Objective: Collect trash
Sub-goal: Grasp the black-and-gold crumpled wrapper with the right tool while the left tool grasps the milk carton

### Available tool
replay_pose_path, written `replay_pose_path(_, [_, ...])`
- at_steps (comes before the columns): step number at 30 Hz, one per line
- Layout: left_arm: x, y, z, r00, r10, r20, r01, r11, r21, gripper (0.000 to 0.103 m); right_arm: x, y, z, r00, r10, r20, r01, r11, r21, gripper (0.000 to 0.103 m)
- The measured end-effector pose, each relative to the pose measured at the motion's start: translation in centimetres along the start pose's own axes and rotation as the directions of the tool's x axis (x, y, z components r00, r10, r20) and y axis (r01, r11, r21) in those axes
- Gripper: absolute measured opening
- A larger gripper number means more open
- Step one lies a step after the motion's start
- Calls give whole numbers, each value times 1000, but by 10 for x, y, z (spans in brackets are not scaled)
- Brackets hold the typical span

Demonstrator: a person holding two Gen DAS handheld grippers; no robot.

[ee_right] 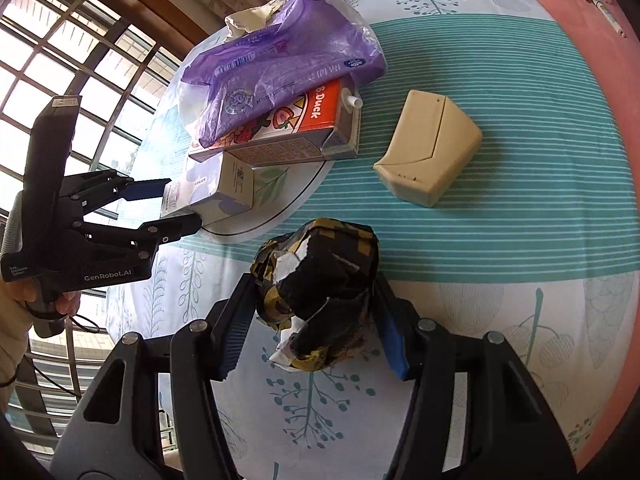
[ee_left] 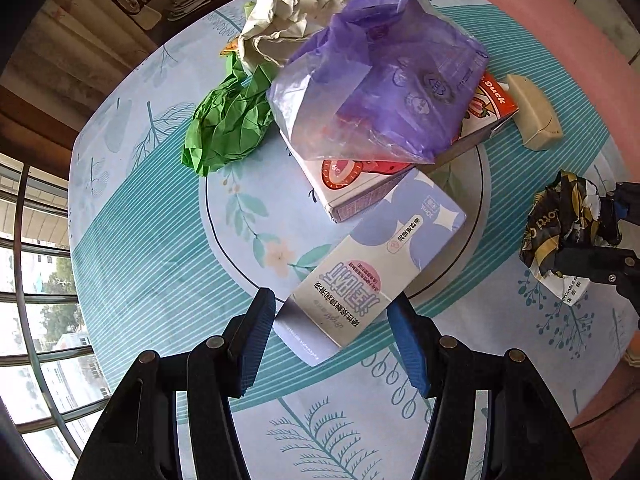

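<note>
A lavender and white box (ee_left: 368, 264) lies on the patterned tablecloth (ee_left: 160, 240), its far end against a red and white juice carton (ee_left: 492, 104). My left gripper (ee_left: 331, 300) is shut on the box's near end, and the right wrist view shows its fingers on both sides of the box (ee_right: 224, 188). A crumpled black and yellow wrapper (ee_right: 320, 280) sits between the pads of my right gripper (ee_right: 314, 284), which is shut on it. A purple plastic bag (ee_left: 384, 80) drapes over the carton. Crumpled green paper (ee_left: 228, 128) and crumpled white paper (ee_left: 280, 24) lie behind it.
A beige plastic case (ee_right: 428, 148) rests on the cloth right of the carton. Barred windows (ee_right: 80, 60) run along the table's left side, and a pink cloth (ee_right: 600, 80) covers its far right. A person's hand (ee_right: 24, 300) holds the left gripper's handle.
</note>
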State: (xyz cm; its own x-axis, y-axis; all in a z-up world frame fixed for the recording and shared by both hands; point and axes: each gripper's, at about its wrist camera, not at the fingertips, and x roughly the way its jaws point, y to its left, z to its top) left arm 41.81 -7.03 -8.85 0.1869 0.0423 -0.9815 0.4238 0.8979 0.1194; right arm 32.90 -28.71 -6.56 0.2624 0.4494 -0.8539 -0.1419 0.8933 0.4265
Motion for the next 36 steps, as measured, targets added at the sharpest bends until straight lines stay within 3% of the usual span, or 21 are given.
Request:
replay_pose_path(7, [10, -11, 8, 1000, 24, -3, -24, 998, 66, 61, -1, 1, -3, 1000, -4, 5, 4, 1000, 2, 54])
replay_pose_path(11, [10, -11, 12, 1000, -11, 2, 11, 999, 39, 61, -2, 3, -7, 1000, -8, 10, 8, 1000, 1, 54])
replay_pose_path(15, [5, -11, 8, 999, -30, 20, 30, 999, -17, 42, -4, 4, -11, 1000, -11, 11, 11, 1000, 5, 53])
replay_pose_path(17, [3, -13, 3, 999, -29, 27, 30, 998, -60, 38, -4, 6, -12, 1000, -15, 12, 15, 1000, 12, 53])
replay_pose_path(23, [-13, -20, -37, 994, -63, 86, 77, 982, -170, 38, -8, 10, -25, 999, -32, 13, 32, 999, 42, 52])
replay_pose_path(26, [-20, -32, -64, 992, -73, 101, 95, 970, -225, 38, -13, 15, -36, 999, -38, 15, 37, 998, 52, 42])
replay_pose_path(28, [-27, -38, -81, 990, -80, 114, 107, 961, -256, 38, -18, 21, -46, 999, -47, 26, 45, 997, 62, 42])
replay_pose_path(36, [-77, -66, -160, 976, -58, 210, 120, 949, -293, 38, -57, 65, -101, 990, -72, 125, 61, 994, 94, 42])
